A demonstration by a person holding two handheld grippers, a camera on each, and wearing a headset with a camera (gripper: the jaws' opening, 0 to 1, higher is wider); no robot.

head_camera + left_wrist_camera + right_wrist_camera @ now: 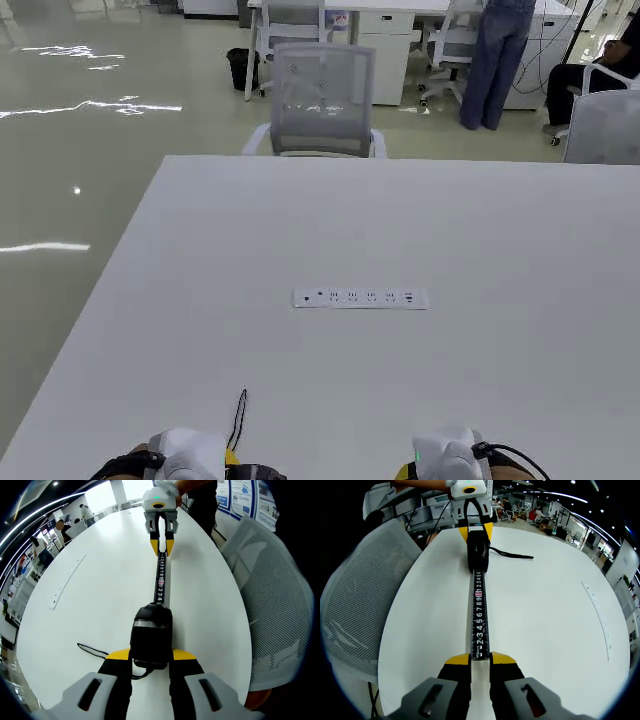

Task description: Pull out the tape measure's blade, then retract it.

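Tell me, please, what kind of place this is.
Most likely an open-plan office: a mesh office chair stands at a white table with a socket strip on it, and more desks stand behind.

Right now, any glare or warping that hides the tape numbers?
Head view: bright glare streaks on the floor, table evenly lit. Right gripper view: blade numbers sharp, table edges bowed by the fisheye. Left gripper view: same bowing, numbers legible but smaller.

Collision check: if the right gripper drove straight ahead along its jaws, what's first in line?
The tape measure case, at the far end of the blade the right gripper pinches; the left gripper holds it. Depth is hard to judge in the fisheye.
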